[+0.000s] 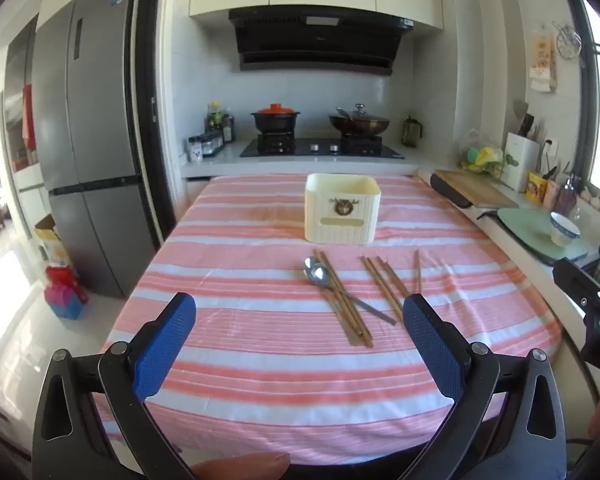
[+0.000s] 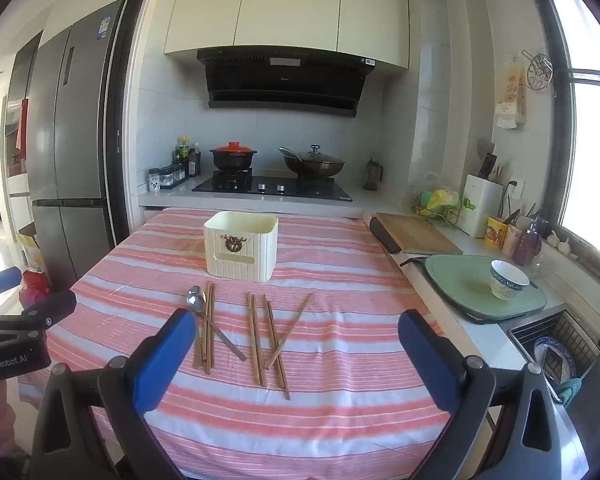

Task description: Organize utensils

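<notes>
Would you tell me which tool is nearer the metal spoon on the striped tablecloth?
Left, probably. The shiny metal spoon lies between the open left tool's fingers, just ahead. The right tool is open too, further right, with the spoon at its left finger.

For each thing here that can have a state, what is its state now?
Left gripper: open, holding nothing.
Right gripper: open, holding nothing.
Holder: upright; nothing shows above its rim.
Spoon: flat on the cloth, crossing some chopsticks.
Chopsticks: loose on the cloth, not sorted.
Pot: lid on.
Wok: lid on.
Bowl: upright.
</notes>
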